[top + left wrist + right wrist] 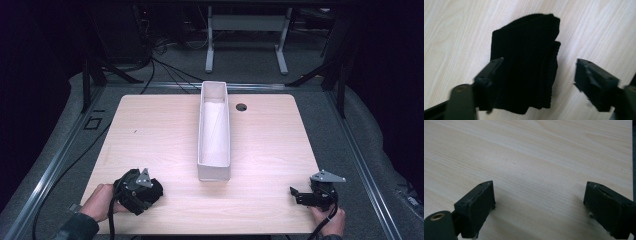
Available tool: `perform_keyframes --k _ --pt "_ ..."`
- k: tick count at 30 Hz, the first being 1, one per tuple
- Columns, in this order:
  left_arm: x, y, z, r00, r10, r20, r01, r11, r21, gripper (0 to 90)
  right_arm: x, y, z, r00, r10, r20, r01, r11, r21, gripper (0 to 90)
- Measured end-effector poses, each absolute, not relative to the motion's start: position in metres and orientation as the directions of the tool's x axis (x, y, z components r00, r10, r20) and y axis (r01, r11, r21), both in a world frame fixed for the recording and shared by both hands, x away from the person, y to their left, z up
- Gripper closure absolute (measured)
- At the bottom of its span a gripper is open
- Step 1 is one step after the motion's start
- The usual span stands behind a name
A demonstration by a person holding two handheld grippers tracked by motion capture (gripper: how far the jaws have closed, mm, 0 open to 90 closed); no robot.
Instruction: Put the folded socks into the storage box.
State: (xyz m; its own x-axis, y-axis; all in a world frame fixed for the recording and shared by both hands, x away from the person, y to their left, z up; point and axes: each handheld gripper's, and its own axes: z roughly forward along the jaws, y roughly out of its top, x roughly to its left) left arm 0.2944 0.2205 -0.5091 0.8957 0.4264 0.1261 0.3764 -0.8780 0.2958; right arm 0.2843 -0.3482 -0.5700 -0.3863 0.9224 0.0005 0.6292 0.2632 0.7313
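Observation:
A folded black knit cloth (pixel 524 62) lies flat on the pale wooden table (pixel 150 130), near its front left corner. My left gripper (pixel 539 61) hovers right over it with the jaws spread wide, one on each side of the cloth, the left jaw overlapping its edge. From the high view the left gripper (pixel 135 190) and the cloth (pixel 156 191) merge into one dark mass. My right gripper (pixel 302 195) rests near the front right corner, open. Between its jaws, the right gripper (pixel 539 183) has bare wood.
A long, narrow white box (pixel 214 172) stands open-topped along the table's middle, running from front to back. A round cable hole (pixel 241 107) sits just right of its far end. Cables and desk legs lie on the floor beyond the table.

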Motion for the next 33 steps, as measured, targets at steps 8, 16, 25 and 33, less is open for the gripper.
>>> perform_keyframes --k 8,16,25,33 --pt "0.3 0.22 -0.519 0.899 0.424 0.107 0.385 -0.884 0.265 41.4 0.284 -0.348 -0.57 -0.384 0.923 0.005 0.63 0.259 0.732 10.3" --pt "0.308 0.215 -0.519 0.915 0.393 0.095 0.369 -0.907 0.202 47.7 0.284 -0.348 -0.57 -0.383 0.924 0.005 0.63 0.257 0.733 10.8" --pt "0.312 0.205 -0.519 0.92 0.376 0.112 0.362 -0.924 0.127 53.5 0.284 -0.348 -0.57 -0.378 0.926 0.004 0.629 0.254 0.734 10.9" --pt "0.319 0.211 -0.518 0.916 0.395 0.072 0.381 -0.912 0.151 61.4 0.284 -0.348 -0.57 -0.378 0.926 0.004 0.63 0.253 0.734 10.9"
